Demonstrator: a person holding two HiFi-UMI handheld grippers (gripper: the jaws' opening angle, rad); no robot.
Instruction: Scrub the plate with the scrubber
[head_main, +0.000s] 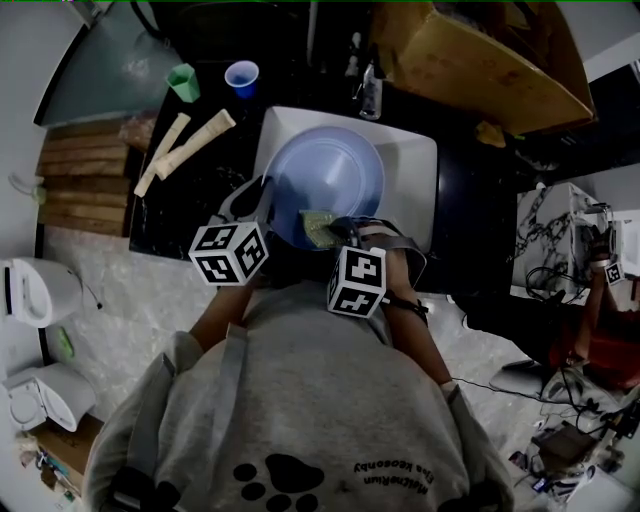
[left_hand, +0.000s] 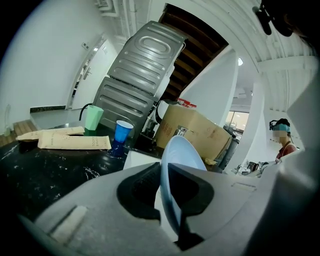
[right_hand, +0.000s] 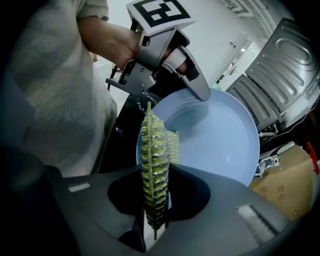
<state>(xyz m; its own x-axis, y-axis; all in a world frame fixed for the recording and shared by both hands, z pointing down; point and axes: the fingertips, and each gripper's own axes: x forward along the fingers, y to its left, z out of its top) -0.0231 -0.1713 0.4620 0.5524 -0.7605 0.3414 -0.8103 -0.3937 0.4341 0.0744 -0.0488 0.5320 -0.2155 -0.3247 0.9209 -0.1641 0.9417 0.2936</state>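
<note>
A pale blue plate (head_main: 325, 180) is held tilted over the white sink (head_main: 418, 165). My left gripper (head_main: 262, 200) is shut on the plate's near left rim; in the left gripper view the plate (left_hand: 181, 157) stands edge-on between the jaws. My right gripper (head_main: 335, 232) is shut on a green-yellow mesh scrubber (head_main: 318, 226), which rests against the plate's near edge. In the right gripper view the scrubber (right_hand: 154, 165) rises thin and upright from the jaws in front of the plate (right_hand: 220, 137), with the left gripper (right_hand: 200, 94) clamped on the rim beyond.
On the black counter left of the sink lie two paper-wrapped packets (head_main: 190, 140), a green cup (head_main: 184, 80) and a blue cup (head_main: 241, 77). A faucet (head_main: 370, 90) stands behind the sink. A cardboard box (head_main: 480, 60) sits at the back right.
</note>
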